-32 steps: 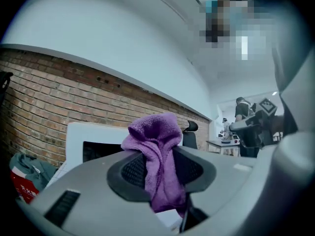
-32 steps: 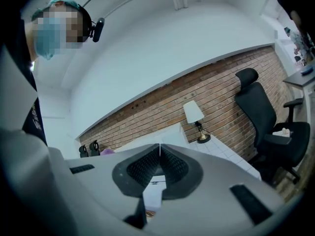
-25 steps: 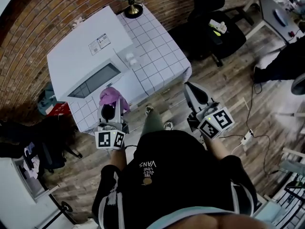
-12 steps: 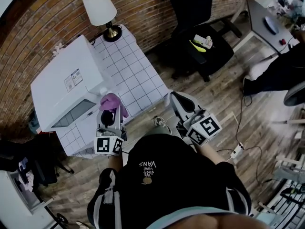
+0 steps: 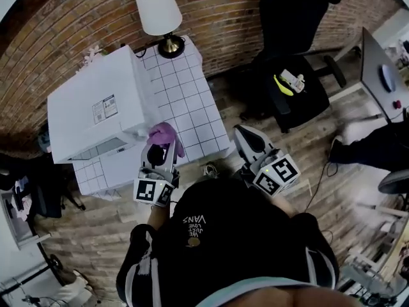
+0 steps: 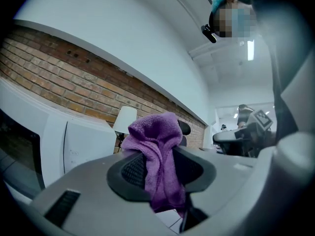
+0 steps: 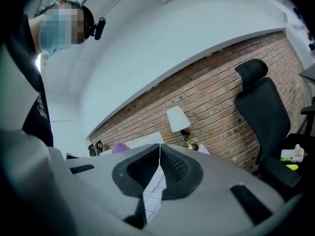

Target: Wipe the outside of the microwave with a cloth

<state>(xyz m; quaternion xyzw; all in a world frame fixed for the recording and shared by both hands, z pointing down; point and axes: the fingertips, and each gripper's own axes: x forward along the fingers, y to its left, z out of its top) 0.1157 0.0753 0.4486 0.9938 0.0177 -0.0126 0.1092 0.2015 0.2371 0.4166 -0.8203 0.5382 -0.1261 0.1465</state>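
A white microwave (image 5: 96, 110) stands on a table with a white checked cloth (image 5: 192, 107) against a brick wall; its door faces the person. My left gripper (image 5: 160, 142) is shut on a purple cloth (image 5: 164, 133), which bunches above the jaws (image 6: 156, 136) just off the microwave's front right corner. The microwave's white side (image 6: 78, 146) shows left of the cloth in the left gripper view. My right gripper (image 5: 246, 139) hangs over the floor right of the table, jaws pressed together with nothing between them (image 7: 159, 163).
A table lamp (image 5: 158, 11) stands at the back of the table beside the microwave. A black office chair (image 5: 291, 75) holding small items is to the right, with a desk (image 5: 383, 75) further right. Clutter and a dark chair (image 5: 45, 200) lie left.
The view has swung so the microwave and table sit nearer centre. My left gripper with the purple cloth has moved up toward the microwave's right front corner. The right gripper stays shut and low.
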